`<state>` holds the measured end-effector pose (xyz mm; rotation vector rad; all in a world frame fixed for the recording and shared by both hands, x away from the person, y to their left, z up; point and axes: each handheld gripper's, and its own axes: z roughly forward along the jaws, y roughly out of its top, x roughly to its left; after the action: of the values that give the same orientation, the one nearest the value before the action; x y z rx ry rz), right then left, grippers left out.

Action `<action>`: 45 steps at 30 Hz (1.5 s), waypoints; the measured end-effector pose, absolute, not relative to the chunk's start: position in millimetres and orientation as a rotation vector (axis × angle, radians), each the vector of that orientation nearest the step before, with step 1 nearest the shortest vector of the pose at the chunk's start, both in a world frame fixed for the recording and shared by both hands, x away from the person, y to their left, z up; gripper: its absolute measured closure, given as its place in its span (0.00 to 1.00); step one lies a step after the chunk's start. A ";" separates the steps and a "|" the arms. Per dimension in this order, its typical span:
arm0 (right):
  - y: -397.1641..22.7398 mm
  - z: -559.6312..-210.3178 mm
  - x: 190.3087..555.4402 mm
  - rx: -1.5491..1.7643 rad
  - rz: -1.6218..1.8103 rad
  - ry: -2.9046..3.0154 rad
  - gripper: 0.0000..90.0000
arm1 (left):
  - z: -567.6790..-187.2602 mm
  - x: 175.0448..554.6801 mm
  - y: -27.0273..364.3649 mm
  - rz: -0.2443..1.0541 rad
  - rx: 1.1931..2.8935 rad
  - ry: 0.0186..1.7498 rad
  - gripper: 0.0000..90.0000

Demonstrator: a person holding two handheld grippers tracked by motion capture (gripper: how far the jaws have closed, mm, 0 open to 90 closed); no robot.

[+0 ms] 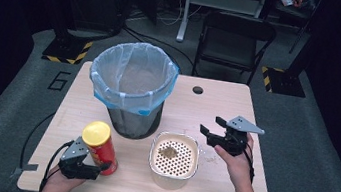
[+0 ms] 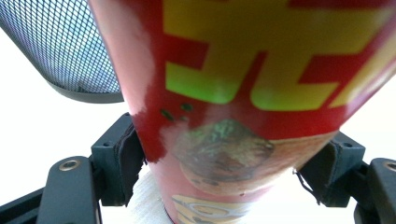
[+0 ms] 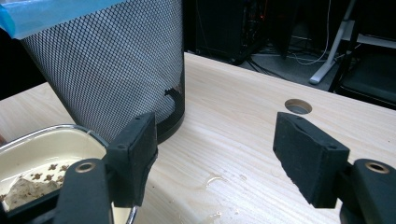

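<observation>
A red chip can (image 1: 99, 148) with a yellow lid stands tilted near the table's front left. My left gripper (image 1: 97, 168) is shut on its lower body; in the left gripper view both pads press the red can (image 2: 233, 93). My right gripper (image 1: 209, 124) hovers open over the table at the right, nothing between its jaws (image 3: 215, 158). A cream square bowl (image 1: 173, 161) with a perforated insert and some brownish residue sits at the front centre, and its rim (image 3: 42, 135) shows beside the right gripper.
A black mesh waste bin (image 1: 131, 90) with a clear liner taped in blue stands at the table's back left, also close in the right gripper view (image 3: 107, 65). A cable hole (image 1: 197, 89) lies at the back edge. A folding chair (image 1: 234, 39) stands beyond.
</observation>
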<state>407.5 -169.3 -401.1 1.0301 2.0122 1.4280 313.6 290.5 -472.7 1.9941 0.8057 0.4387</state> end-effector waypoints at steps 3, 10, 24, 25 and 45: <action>-169.4 -401.9 407.7 1.036 1.426 2.010 0.33 | -468.7 312.9 290.7 0.441 1.976 0.814 0.27; -171.0 -403.9 408.5 1.038 1.420 2.013 0.33 | -455.3 312.7 294.5 0.411 1.976 0.824 0.27; -172.3 -404.8 407.7 1.046 1.418 2.013 0.33 | -413.7 319.1 288.2 0.393 1.988 0.822 0.27; -172.3 -405.0 407.9 1.043 1.419 2.015 0.33 | -407.0 320.0 287.7 0.388 1.990 0.822 0.27; -175.7 -403.8 407.3 1.052 1.434 2.002 0.33 | -279.2 327.0 267.3 0.380 2.008 0.786 0.27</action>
<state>407.3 -175.7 -403.8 1.0525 2.0019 1.4340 327.0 267.3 -279.2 2.0081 0.7861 0.3800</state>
